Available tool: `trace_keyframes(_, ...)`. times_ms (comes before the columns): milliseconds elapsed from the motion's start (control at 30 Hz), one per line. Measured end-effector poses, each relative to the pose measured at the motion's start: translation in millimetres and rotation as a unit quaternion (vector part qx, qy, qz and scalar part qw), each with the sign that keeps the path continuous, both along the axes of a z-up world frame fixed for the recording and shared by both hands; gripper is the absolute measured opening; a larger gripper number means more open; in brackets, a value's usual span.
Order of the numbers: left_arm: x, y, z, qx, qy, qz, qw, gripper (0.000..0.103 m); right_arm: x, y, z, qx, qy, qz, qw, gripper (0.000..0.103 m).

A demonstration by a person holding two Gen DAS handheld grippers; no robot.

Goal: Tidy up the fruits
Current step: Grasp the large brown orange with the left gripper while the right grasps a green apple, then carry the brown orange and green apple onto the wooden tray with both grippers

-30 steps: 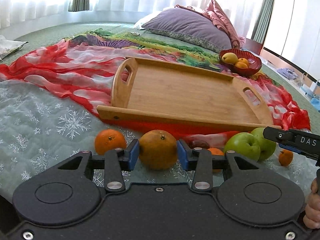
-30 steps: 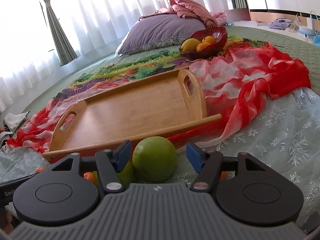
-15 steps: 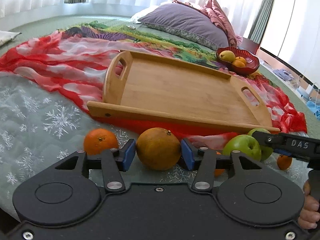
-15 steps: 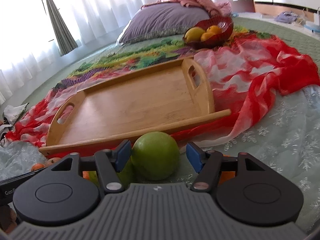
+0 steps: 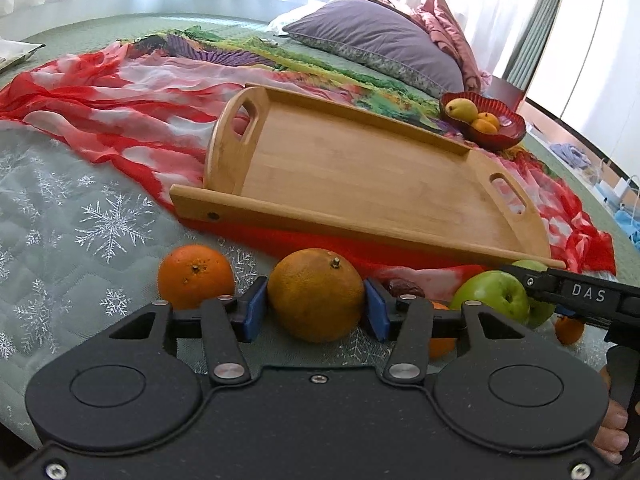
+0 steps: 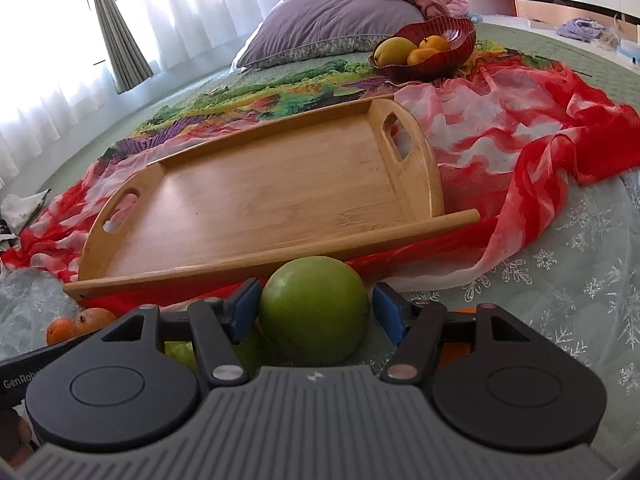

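Observation:
My left gripper (image 5: 316, 310) is shut on a large dull orange (image 5: 316, 294), its blue pads pressed against both sides. A brighter orange (image 5: 195, 276) lies to its left on the quilt. A green apple (image 5: 494, 295) lies to the right. My right gripper (image 6: 314, 312) holds a green apple (image 6: 314, 310) between its pads; the left pad touches, the right pad is at its edge. An empty wooden tray (image 5: 360, 176) lies just beyond both grippers; it also shows in the right wrist view (image 6: 260, 196).
A red bowl (image 5: 504, 130) with a pear and oranges stands behind the tray. A red scarf (image 5: 120, 116) lies under the tray. A purple pillow (image 5: 380, 40) is at the back. Small oranges (image 6: 76, 320) and a second green apple (image 6: 180, 352) lie low left in the right wrist view.
Both grippers have lifted and tipped slightly with their fruit; the tray appears closer and lower in both views. The left pads have closed onto the large orange.

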State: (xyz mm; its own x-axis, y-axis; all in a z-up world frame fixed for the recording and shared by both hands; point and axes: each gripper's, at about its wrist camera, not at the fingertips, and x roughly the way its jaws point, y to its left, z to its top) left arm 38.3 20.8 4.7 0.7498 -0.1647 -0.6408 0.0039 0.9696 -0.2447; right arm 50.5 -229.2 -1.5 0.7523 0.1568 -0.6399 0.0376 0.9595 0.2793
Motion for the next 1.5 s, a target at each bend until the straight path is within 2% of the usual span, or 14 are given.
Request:
trace_keyframes(33, -1, 0, 2, 0.0, -0.001, 0.001, 1.0, 0.047, 0, 0, 0, 0.001, 0.0, -0.001, 1.0, 0.063)
trace_keyframes(100, -2, -2, 6, 0.006, -0.009, -0.005, 0.9999, 0.047, -2, 0, 2, 0.005, -0.004, -0.007, 1.0, 0.06)
trace_keyframes(300, -9, -8, 27, 0.027, -0.043, -0.016, 0.9986, 0.048, -13, 0, 9, 0.008, -0.023, -0.012, 1.0, 0.06)
trace_keyframes(533, 11, -11, 46, 0.029, -0.038, -0.025, 0.9985, 0.047, -10, -5, 31, 0.007, -0.048, -0.006, 0.999, 0.06)
trace_keyframes(700, 41, -10, 62, 0.016, -0.031, -0.031, 0.9989, 0.047, 18, -14, 47, 0.024, -0.04, 0.004, 0.999, 0.06)
trace_keyframes(833, 71, -14, 74, 0.019, -0.03, -0.041, 0.9985, 0.048, 47, -15, 60, 0.003, -0.042, 0.014, 0.999, 0.06)
trace_keyframes(1000, 123, -13, 77, -0.021, -0.012, -0.066, 0.9975, 0.047, 92, -14, 69, -0.016, -0.045, 0.033, 0.998, 0.06)
trace_keyframes(1233, 183, -15, 65, -0.001, 0.005, -0.05, 0.9987, 0.048, 153, -14, 60, -0.019, -0.025, 0.021, 0.999, 0.06)
trace_keyframes(1500, 225, -18, 35, 0.013, 0.03, -0.038, 0.9987, 0.048, 194, -11, 42, -0.029, 0.004, 0.011, 1.0, 0.06)
